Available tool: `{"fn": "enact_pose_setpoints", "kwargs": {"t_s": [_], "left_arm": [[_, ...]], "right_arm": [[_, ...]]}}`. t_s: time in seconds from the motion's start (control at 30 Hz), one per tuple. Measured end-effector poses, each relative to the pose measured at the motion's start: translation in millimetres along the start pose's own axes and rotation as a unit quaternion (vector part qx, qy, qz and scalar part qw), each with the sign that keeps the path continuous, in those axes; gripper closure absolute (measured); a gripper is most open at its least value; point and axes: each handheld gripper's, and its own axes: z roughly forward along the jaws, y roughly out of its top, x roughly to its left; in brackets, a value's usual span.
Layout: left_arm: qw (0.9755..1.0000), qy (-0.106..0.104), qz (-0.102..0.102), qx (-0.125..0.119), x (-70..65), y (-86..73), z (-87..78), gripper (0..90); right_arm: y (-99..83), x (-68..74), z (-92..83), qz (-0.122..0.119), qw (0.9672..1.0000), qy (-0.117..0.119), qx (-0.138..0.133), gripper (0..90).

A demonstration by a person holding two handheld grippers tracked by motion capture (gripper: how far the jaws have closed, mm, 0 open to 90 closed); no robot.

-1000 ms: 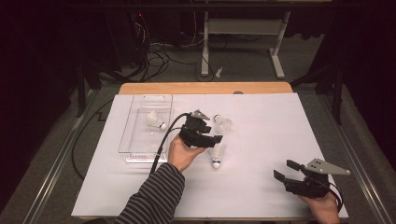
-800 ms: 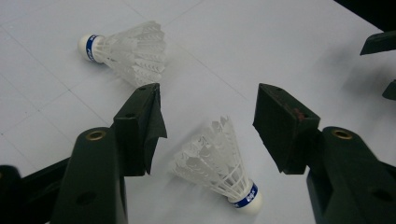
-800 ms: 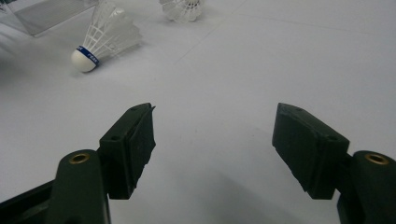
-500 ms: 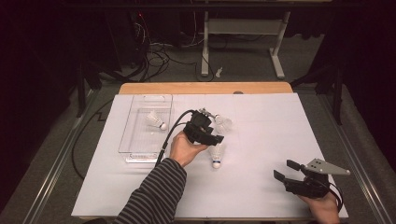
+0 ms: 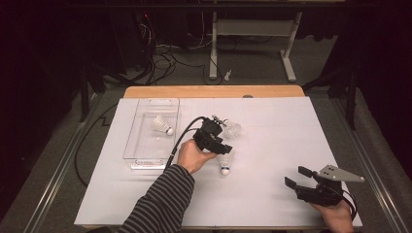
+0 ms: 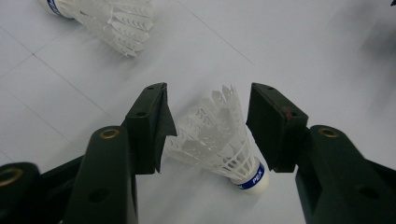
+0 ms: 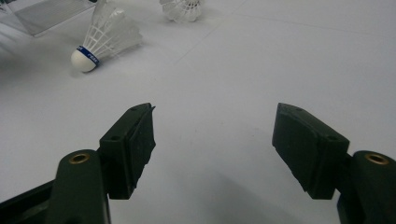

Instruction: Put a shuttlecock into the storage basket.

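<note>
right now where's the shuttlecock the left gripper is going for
In the left gripper view the shuttlecock lies on the white sheet between the left gripper's jaws, which have just been closing but don't clamp it. In the high view it's just right of the clear tray.

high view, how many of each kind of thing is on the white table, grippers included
shuttlecocks: 3 (one in the clear tray, one at the left gripper, one nearer the person)
clear tray: 1
grippers: 2 (left gripper, right gripper)
total: 6

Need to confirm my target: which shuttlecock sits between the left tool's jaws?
The farthest shuttlecock, beyond the left tool; one lies nearer, another in the clear tray.
</note>
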Motion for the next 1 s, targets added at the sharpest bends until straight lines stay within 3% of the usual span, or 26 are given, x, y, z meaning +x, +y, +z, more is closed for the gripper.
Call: {"fn": "enact_pose_setpoints", "kwargs": {"t_s": [0.7, 1.0], "left_arm": [[0.9992, -0.024, 0.006, 0.031, 0.6, -0.9, 9.8, 62.5], [0.9986, -0.035, 0.007, 0.039, 1.8, -1.3, 10.4, 73.2]], "right_arm": [[-0.1, 0.0, 0.3, 0.0, 1.0, -0.001, 0.001, 30.3], [0.0, 0.1, 0.3, -0.001, 1.0, 0.0, 0.001, 30.3]]}}
